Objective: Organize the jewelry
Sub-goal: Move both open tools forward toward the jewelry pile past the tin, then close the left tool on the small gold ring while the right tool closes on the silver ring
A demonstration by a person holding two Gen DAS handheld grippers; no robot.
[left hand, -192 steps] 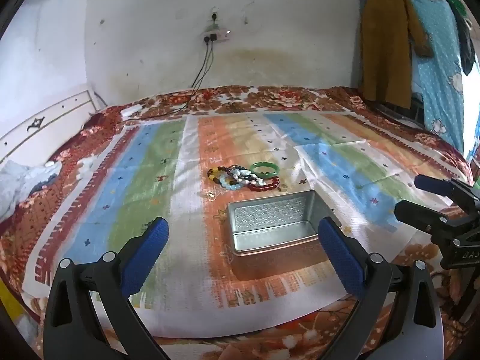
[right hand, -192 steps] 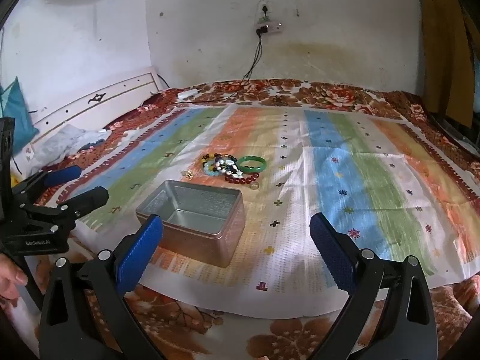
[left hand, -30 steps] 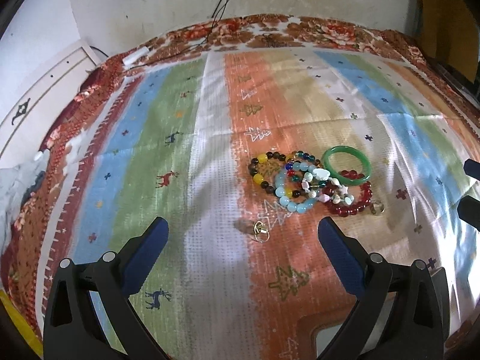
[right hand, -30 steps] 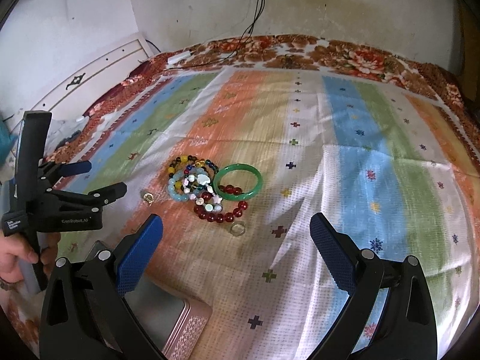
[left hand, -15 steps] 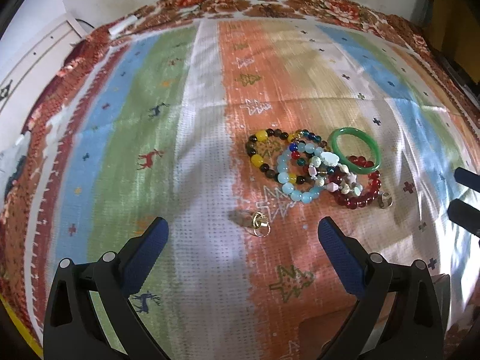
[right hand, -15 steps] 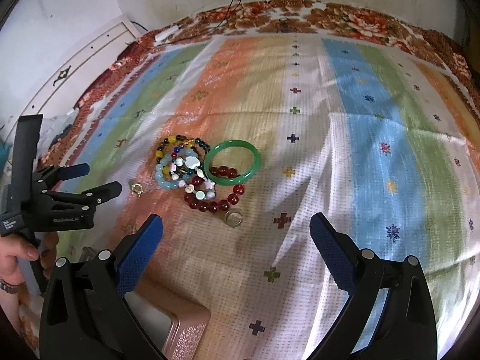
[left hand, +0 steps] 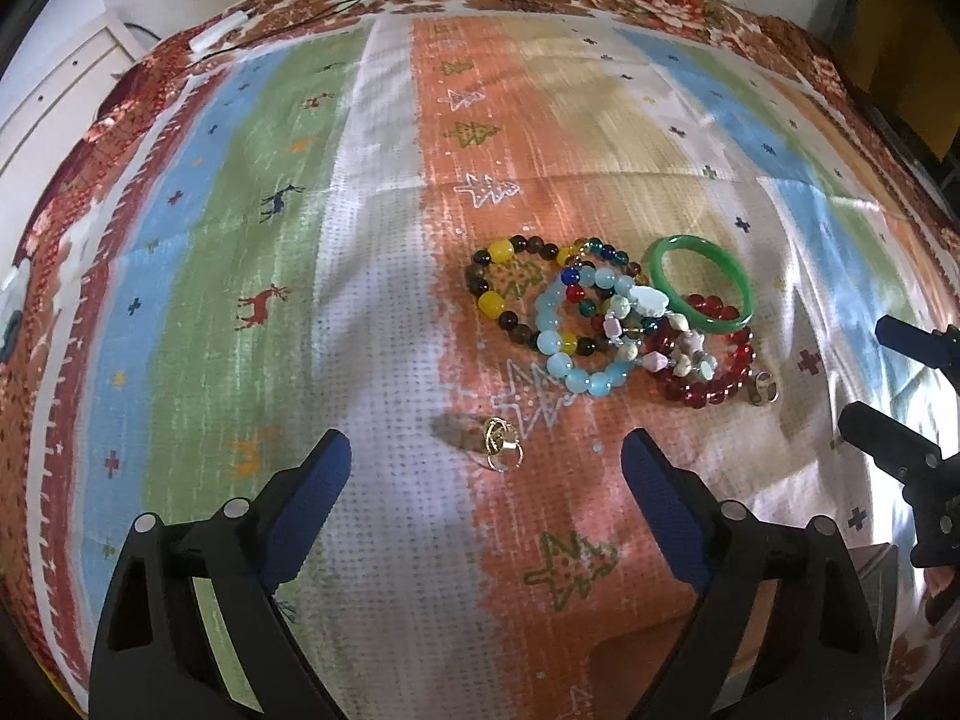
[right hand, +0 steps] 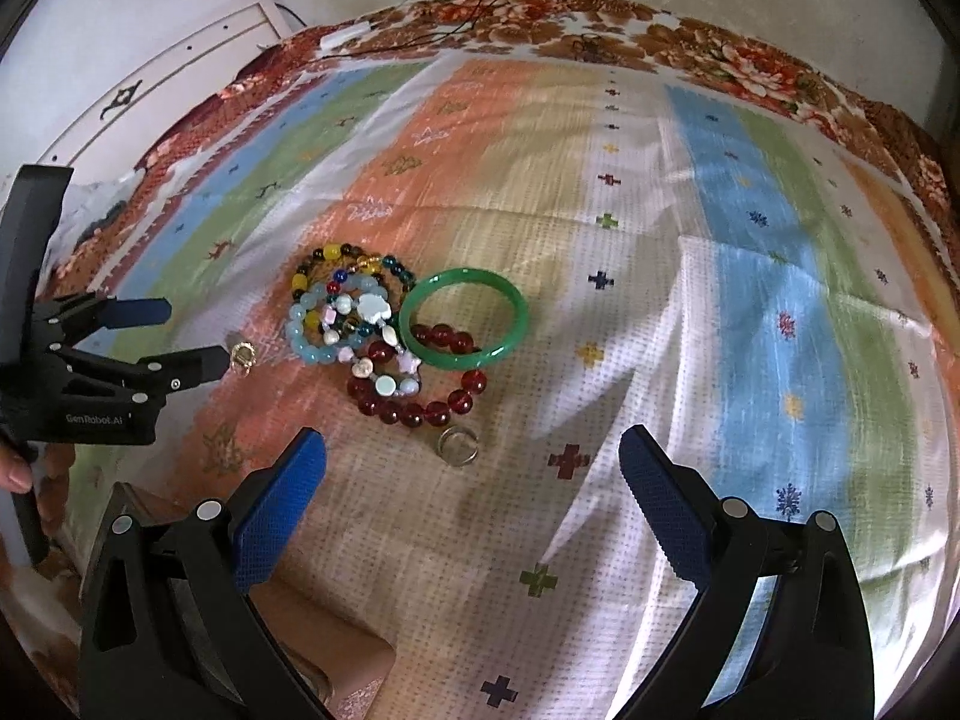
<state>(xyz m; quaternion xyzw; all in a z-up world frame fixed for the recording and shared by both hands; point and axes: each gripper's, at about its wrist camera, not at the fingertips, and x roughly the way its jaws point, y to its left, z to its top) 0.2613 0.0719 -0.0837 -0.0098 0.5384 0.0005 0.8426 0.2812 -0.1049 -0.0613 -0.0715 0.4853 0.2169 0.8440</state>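
Bare striped cloth surrounds the gold ring; the bracelet pile crowds its right.

The metal box (seemingly a tin) is cut off at the bottom edge.

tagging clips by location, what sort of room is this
Probably a bedroom: the jewelry lies on a striped woven cloth spread over a floral red bedspread, with a white wooden bed frame against a plain wall.
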